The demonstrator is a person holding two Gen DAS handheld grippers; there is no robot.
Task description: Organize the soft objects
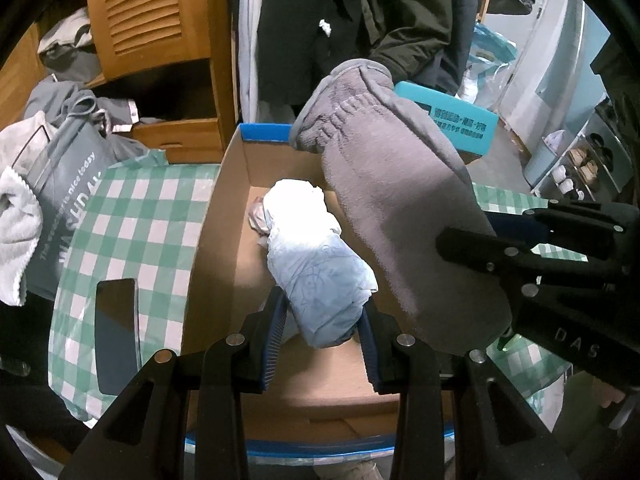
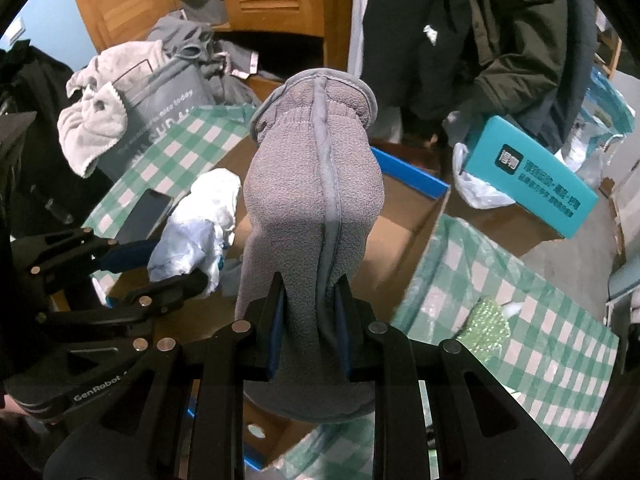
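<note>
Grey mitten (image 2: 312,208) pinched, cardboard box (image 1: 224,216), checked tablecloth (image 1: 148,208), wooden cabinet (image 1: 156,12)

Right gripper (image 2: 311,300): clamped on a grey fleece mitten (image 2: 312,184), cuff pointing away, held above the cardboard box (image 2: 404,232).
Left gripper (image 2: 168,264): at the left, gripping a pale blue and white bundle (image 2: 192,236) over the box's left edge.
Checked cloth (image 2: 520,304): under the box.
Phone (image 2: 144,216): lying on the cloth, left of the box.
Teal box (image 2: 532,176): beyond the cloth's far right corner.

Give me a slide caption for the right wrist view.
Right gripper holds a grey mitten above the cardboard box.
</note>
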